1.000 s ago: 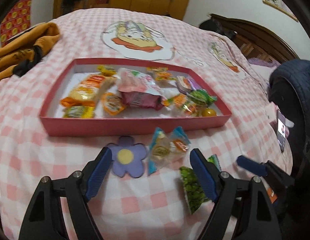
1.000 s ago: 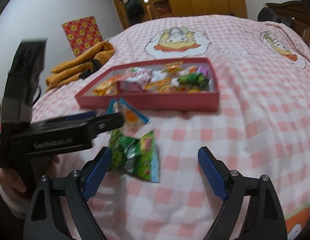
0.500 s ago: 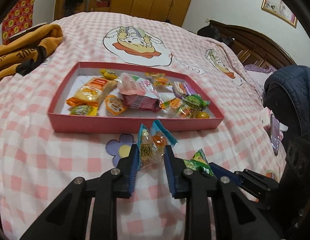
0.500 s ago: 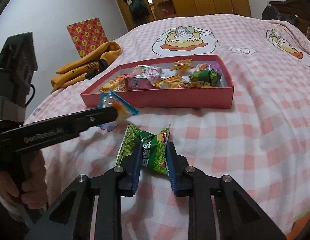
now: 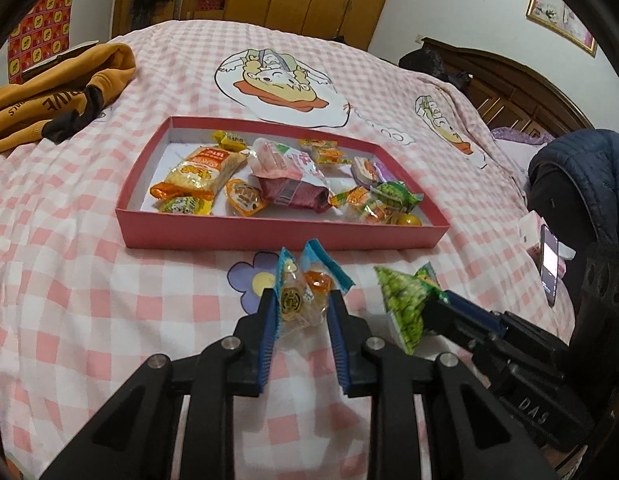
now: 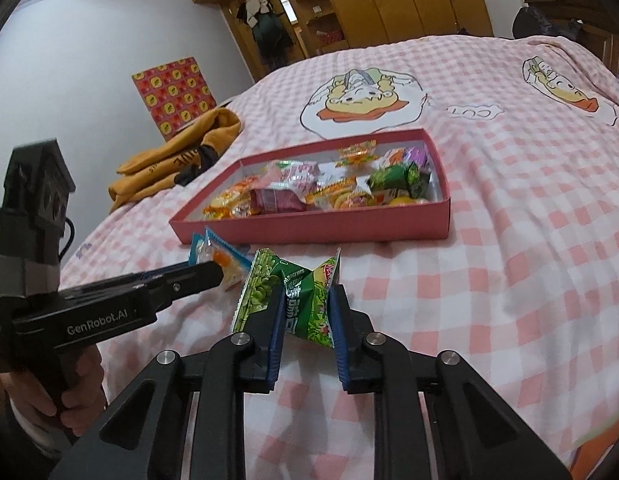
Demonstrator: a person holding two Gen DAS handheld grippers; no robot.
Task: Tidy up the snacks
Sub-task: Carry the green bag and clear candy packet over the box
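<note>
Both picks done: my left gripper pinches the clear blue-edged snack, right gripper clamps the green packet, both just before the red tray; next I'd carry each over its near wall and release.

Both hand-held grippers clamped

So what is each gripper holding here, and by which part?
The left gripper pinches the clear snack packet with blue ends across its lower body. The right gripper clamps the green snack packet across its middle.
</note>
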